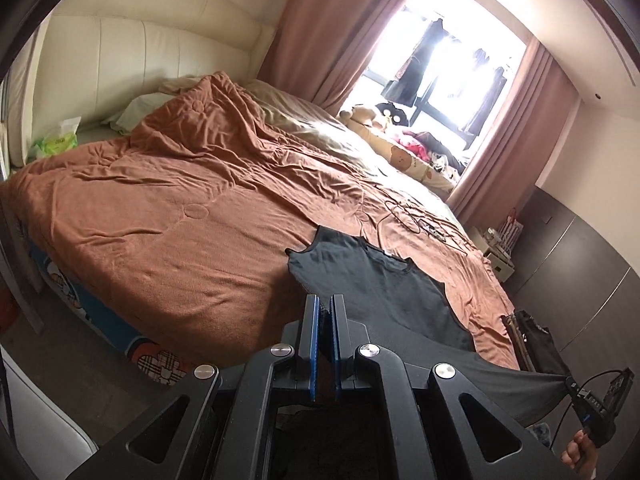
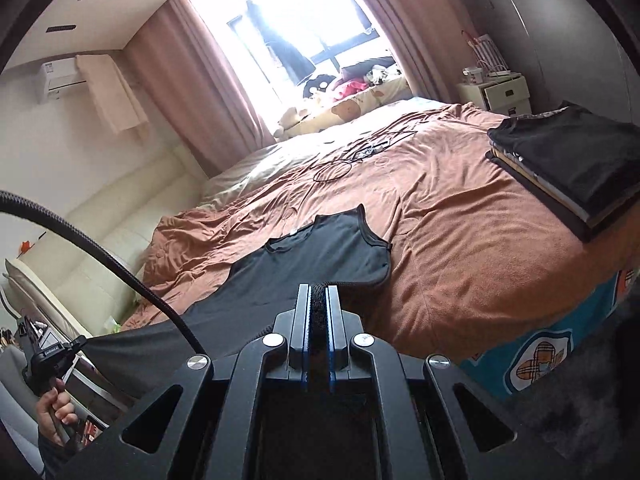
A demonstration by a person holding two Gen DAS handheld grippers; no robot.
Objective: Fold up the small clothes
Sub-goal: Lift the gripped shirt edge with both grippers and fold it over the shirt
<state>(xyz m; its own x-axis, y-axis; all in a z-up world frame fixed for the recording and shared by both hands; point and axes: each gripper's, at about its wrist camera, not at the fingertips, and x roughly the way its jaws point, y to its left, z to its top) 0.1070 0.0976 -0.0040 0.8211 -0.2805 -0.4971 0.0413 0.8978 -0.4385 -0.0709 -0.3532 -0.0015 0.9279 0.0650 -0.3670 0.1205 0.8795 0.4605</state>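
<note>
A dark grey sleeveless top (image 1: pixel 384 280) lies with its neck end on the brown bedspread (image 1: pixel 180 220) and its hem end stretched off the bed's near edge. My left gripper (image 1: pixel 325 304) is shut on one hem corner. My right gripper (image 2: pixel 319 294) is shut on the other hem corner; the black trim shows between its pads. The top also shows in the right wrist view (image 2: pixel 320 248). Each gripper appears in the other's view, my right gripper (image 1: pixel 570 384) at the lower right, my left gripper (image 2: pixel 78 346) at the lower left, both pulling the hem taut.
A stack of folded clothes (image 2: pixel 568 160) sits on the bed's right corner. Black cables (image 2: pixel 360 152) lie on the bedspread further in. Plush toys and a pillow (image 2: pixel 348 104) line the window side. A white nightstand (image 2: pixel 500 92) stands by the wardrobe.
</note>
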